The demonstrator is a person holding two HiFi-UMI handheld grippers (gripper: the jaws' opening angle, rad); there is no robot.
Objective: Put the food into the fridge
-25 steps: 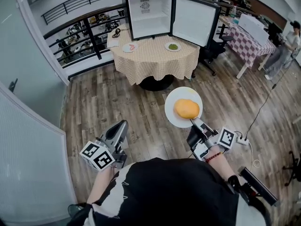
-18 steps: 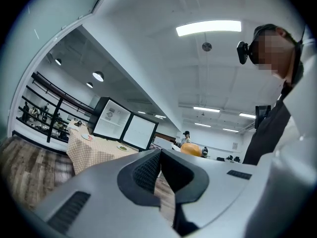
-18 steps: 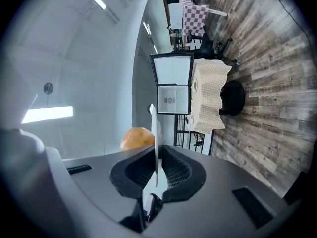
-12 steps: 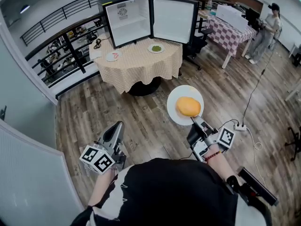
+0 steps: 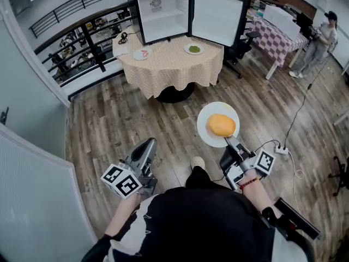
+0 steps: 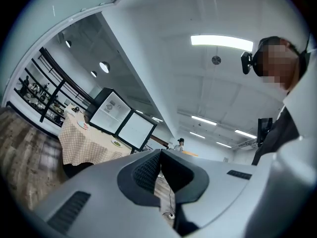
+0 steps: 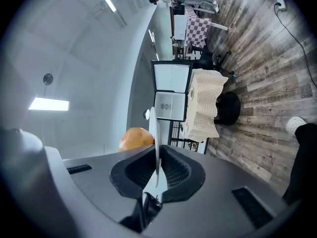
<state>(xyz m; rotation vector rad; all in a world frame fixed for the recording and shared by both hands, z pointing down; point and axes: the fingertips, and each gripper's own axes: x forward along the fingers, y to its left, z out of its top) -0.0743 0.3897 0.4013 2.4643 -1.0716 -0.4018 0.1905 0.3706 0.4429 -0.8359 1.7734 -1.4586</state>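
Observation:
My right gripper (image 5: 229,142) is shut on the near rim of a white plate (image 5: 210,136), held level above the wooden floor. An orange round food (image 5: 221,125) lies on the plate. In the right gripper view the plate (image 7: 156,148) runs edge-on between the jaws of the right gripper (image 7: 157,168), with the food (image 7: 135,139) to its left. The small black fridge (image 5: 163,11) stands open on a round table (image 5: 172,70) far ahead. My left gripper (image 5: 149,144) is shut and holds nothing; in its own view the left gripper (image 6: 159,156) has its pads together.
On the table lie a plate with red food (image 5: 142,54) and a plate with green food (image 5: 193,49). A black railing (image 5: 82,42) runs at the left, a grey wall nearer. An office chair (image 5: 244,43), a checkered table (image 5: 277,33), a person (image 5: 319,47) and a floor power strip (image 5: 282,150) are to the right.
The view has swung, so the table and fridge sit a little differently in the picture. A shoe has come into view below the plate. The right gripper's hold on the plate is unchanged.

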